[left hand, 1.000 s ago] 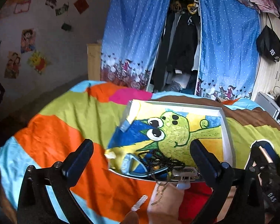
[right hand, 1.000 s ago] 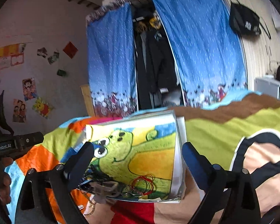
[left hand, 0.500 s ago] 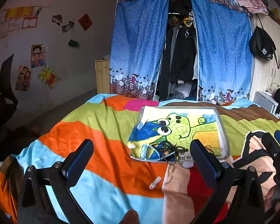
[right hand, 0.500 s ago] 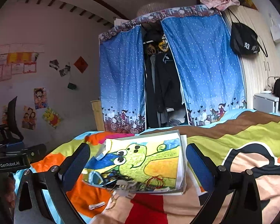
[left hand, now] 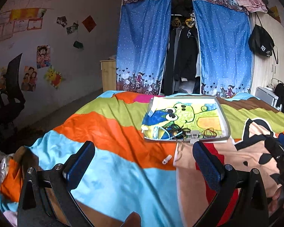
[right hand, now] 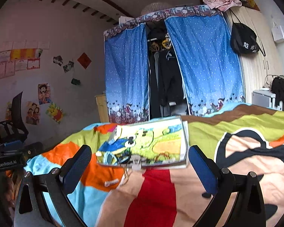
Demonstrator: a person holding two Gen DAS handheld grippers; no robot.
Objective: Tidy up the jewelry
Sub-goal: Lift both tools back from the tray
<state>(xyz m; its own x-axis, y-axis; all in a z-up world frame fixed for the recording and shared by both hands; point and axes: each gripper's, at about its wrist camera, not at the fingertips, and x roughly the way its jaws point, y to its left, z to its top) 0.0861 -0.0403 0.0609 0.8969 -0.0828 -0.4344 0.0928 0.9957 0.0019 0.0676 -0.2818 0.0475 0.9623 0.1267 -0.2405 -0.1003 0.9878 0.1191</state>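
A tray (left hand: 225, 121) with a green cartoon picture lies on the bed; it also shows in the right wrist view (right hand: 184, 141). A tangle of jewelry (left hand: 177, 131) lies at its near edge: dark beads, a blue band, red bands (left hand: 209, 131) and a clear clip (right hand: 136, 159). A thin chain (left hand: 179, 151) hangs over the edge onto the blanket. A small white clip (left hand: 166, 159) lies on the blanket; it also shows in the right wrist view (right hand: 111, 183). My left gripper (left hand: 143, 162) and right gripper (right hand: 140, 162) are open, empty, and well short of the tray.
The bed has a colourful striped blanket (left hand: 104, 124). A wardrobe with blue curtains (left hand: 143, 45) stands beyond the bed. A black bag (left hand: 261, 41) hangs on the right wall. A dark chair (left hand: 11, 87) stands at the left. The right gripper's body (left hand: 280, 155) shows at the left view's right edge.
Both grippers have pulled back from the tray and risen, so the tray looks smaller and farther. Both stay open and empty. The jewelry has not moved.
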